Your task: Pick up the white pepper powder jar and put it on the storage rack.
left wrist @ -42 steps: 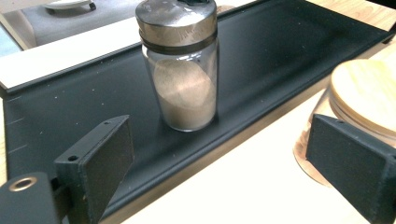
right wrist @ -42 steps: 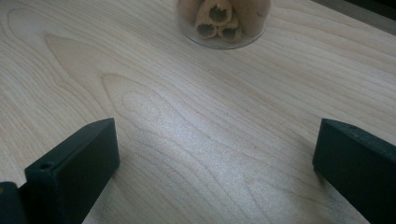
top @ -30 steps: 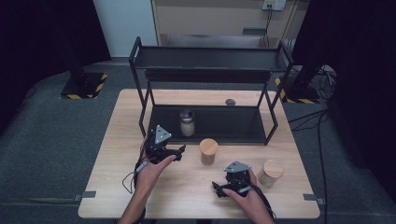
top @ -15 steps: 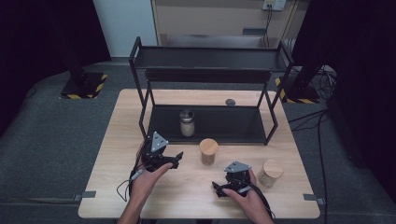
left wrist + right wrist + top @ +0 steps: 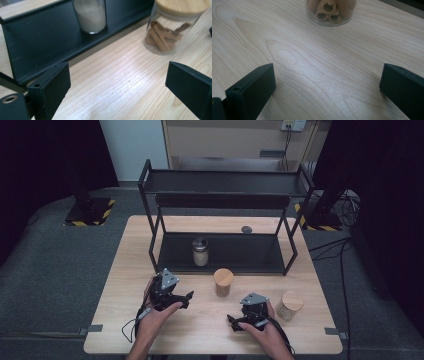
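A glass jar of cinnamon sticks with a wooden lid stands mid-table, in front of a black two-tier rack. On the rack's lower shelf sits a jar of white powder with a metal lid. My left gripper lies left of the cinnamon jar, open. Its jaws have just opened a little wider, with bare wood between them. In the left gripper view the cinnamon jar is ahead to the right and the powder jar ahead on the shelf. My right gripper is open near the front edge, and the cinnamon jar is ahead of it.
A short wooden-lidded jar stands right of my right gripper. A small dark round object lies on the table behind the rack's lower shelf. The wooden table has bare wood at its left side.
My left gripper has drawn back a little from the rack toward the table's front edge. The right gripper and the jars have stayed where they were.
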